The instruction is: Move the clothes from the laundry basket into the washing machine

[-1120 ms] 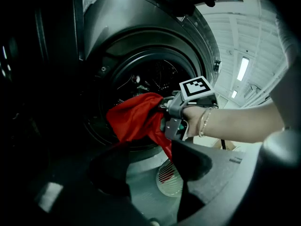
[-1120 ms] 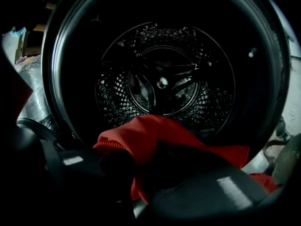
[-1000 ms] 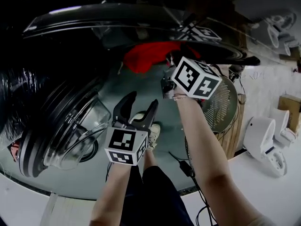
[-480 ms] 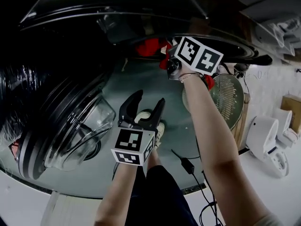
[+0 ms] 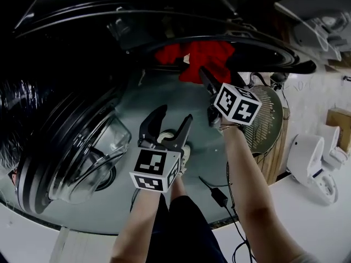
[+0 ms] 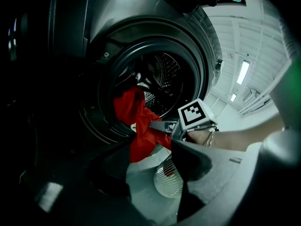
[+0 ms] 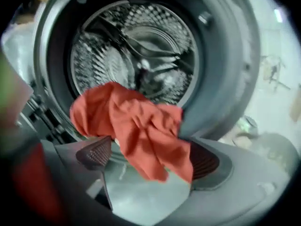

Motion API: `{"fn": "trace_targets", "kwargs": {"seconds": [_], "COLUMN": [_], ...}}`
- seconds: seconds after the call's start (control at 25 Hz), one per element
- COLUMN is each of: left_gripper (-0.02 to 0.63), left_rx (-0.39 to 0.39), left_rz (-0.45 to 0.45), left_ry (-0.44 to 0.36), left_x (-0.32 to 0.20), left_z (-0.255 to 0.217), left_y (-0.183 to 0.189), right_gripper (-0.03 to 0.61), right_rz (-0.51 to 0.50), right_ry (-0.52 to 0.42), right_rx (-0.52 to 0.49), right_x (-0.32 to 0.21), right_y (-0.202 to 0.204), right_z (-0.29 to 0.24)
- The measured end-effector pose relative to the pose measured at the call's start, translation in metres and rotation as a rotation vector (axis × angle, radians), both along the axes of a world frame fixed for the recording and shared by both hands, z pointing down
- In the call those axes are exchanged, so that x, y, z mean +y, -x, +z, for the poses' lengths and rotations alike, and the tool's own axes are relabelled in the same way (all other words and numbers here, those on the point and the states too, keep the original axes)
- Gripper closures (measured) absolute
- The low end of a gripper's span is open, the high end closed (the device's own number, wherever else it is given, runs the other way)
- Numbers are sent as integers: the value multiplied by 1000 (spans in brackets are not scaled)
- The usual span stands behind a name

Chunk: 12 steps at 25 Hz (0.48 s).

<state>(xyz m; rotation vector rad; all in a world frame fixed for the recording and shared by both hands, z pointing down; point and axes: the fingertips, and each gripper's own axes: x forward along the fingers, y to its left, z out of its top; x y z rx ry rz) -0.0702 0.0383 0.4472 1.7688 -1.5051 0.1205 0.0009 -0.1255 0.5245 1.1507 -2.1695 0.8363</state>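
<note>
A red cloth [image 5: 202, 55] hangs over the lower rim of the washing machine's drum mouth [image 5: 164, 37], half inside. In the right gripper view the cloth [image 7: 141, 124] droops loose between the wide jaws of my right gripper [image 7: 150, 157], which have just been opening; neither pad presses on it. The head view shows this gripper [image 5: 202, 75] just below the cloth. My left gripper [image 5: 174, 117] stands open lower down with nothing between its jaws [image 6: 150, 163]; it looks at the cloth [image 6: 136, 121] and the drum [image 6: 164, 74].
The glass door [image 5: 82, 152] hangs open at the left. A round ribbed basket [image 5: 266, 116] stands right of the machine, something red in it [image 6: 168, 169]. A cable with an adapter [image 5: 219, 193] lies on the floor; white objects [image 5: 310, 163] stand at the right.
The right gripper reached up to the drum mouth, opened its jaws and drew back down. The red cloth now hangs loose over the rim. The left gripper barely moved.
</note>
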Motion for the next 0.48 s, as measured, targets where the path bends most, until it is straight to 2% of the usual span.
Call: {"fn": "trace_targets", "kwargs": {"seconds": [0.08,0.36,0.44,0.48], "left_gripper": [354,354,354,354], "left_rx": [3,-10,-13,-14], "left_rz": [1,16,11,9], "left_ry": [0,-3,-5,-6], "left_x": [1,3,2,1], "left_z": [3,13,15,16], "left_y": [-1,0,2,3], "right_gripper": [21,12,86,164], "right_rz": [30,10,23,36], "right_ry": [53,145,184,200], "right_rx": [35,98,112,127], "right_x": [6,-3,-4,-4], "right_y": [-10,3,4,3], "right_z": [26,70,74,73]}}
